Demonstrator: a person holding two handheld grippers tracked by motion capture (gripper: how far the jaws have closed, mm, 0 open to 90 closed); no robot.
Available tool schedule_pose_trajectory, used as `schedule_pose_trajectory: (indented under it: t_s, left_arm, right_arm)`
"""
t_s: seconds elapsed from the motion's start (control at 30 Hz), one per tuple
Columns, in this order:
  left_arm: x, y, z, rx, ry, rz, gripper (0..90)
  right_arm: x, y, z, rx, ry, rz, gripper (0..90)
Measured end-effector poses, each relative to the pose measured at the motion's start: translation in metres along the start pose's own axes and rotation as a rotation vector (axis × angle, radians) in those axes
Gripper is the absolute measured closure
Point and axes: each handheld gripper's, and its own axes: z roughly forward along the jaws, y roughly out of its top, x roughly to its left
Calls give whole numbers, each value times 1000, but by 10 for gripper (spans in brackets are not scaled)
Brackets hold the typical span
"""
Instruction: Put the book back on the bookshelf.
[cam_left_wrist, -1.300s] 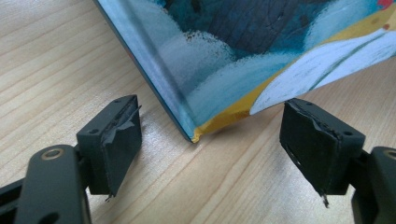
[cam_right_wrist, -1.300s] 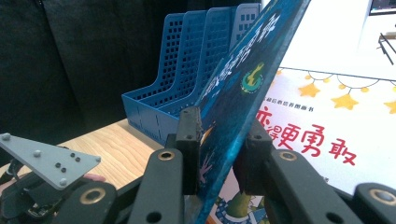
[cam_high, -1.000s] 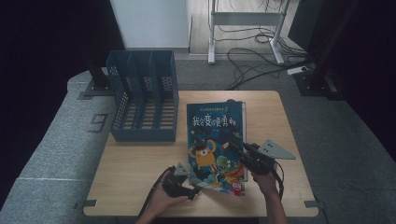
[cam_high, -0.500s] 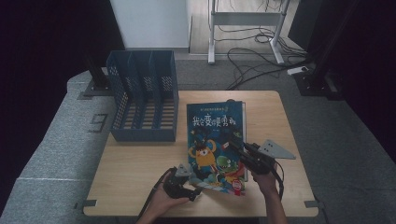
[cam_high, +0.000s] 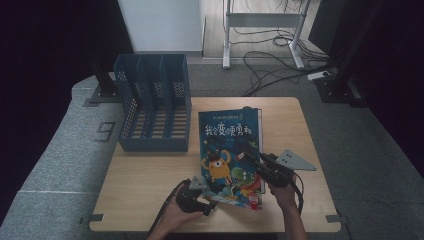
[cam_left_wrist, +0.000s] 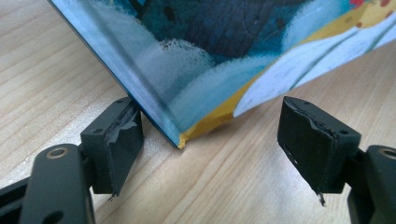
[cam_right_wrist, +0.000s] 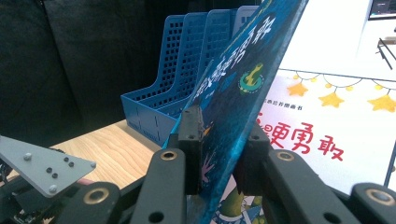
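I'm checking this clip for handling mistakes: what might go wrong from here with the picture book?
The right tool pinches only the front cover, lifted off the title page; pulling further may crease it or strain the binding.

The left tool stands open around the book's near corner, which rests on the table; closing there may dent the corner.

The file rack stands close by; a swung book may knock it.

Blue file rack (cam_high: 153, 102) on table (cam_high: 145, 177)
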Motion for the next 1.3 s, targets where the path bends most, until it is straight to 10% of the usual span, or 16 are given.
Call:
schedule_pose_trajectory:
  t_s: [0.53, 1.3]
  left_arm:
    - [5, 11, 7, 11, 10, -21, 214]
    - [10, 13, 13, -33, 9, -9, 211]
  right_arm:
    - [13, 7, -3, -39, 19, -69, 747]
    - [4, 6, -10, -49, 29, -9, 768]
